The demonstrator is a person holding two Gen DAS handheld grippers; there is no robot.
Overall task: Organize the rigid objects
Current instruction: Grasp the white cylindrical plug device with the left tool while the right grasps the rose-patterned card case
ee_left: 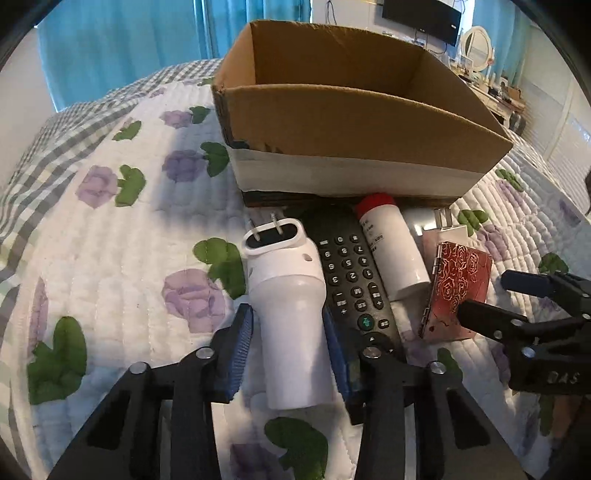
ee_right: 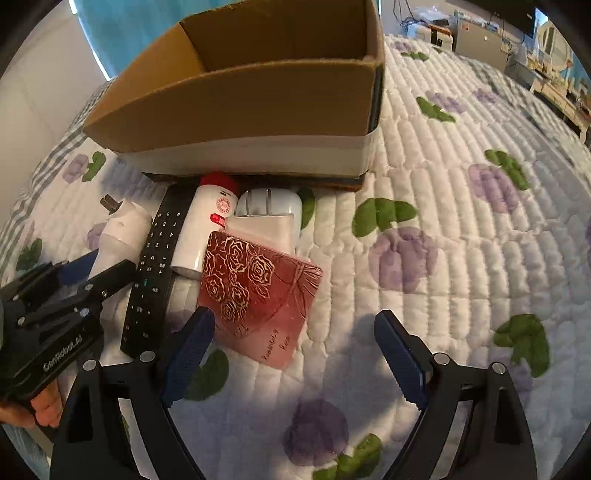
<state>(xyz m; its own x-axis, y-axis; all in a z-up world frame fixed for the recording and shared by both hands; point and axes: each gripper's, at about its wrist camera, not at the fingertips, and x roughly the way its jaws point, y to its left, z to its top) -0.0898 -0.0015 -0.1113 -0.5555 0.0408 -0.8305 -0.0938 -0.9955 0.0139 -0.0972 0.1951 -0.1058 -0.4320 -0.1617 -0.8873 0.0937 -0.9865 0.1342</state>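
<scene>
Plastic on the white plug-in device (ee_left: 291, 325) lying on the bed beside the remote (ee_left: 354, 280) looks hard, light and slick, so keep your left gripper (ee_left: 290, 325), whose pads bracket its barrel, centred there, while your right gripper (ee_right: 295, 354) hangs spread.

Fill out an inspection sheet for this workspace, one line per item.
Surface: floral quilt over a bed.
Job's things: open cardboard box; in front of it a white plug-in device, black remote, white bottle with red cap, white charger, red rose-patterned case.
Clutter: nothing seen.
Grippers: left gripper has its pads on either side of the plug-in device, which lies on the quilt; right gripper open, beside the case's near end.
Cables: nothing seen on the bed.
Surroundings: blue curtains, wall TV, round mirror.
</scene>
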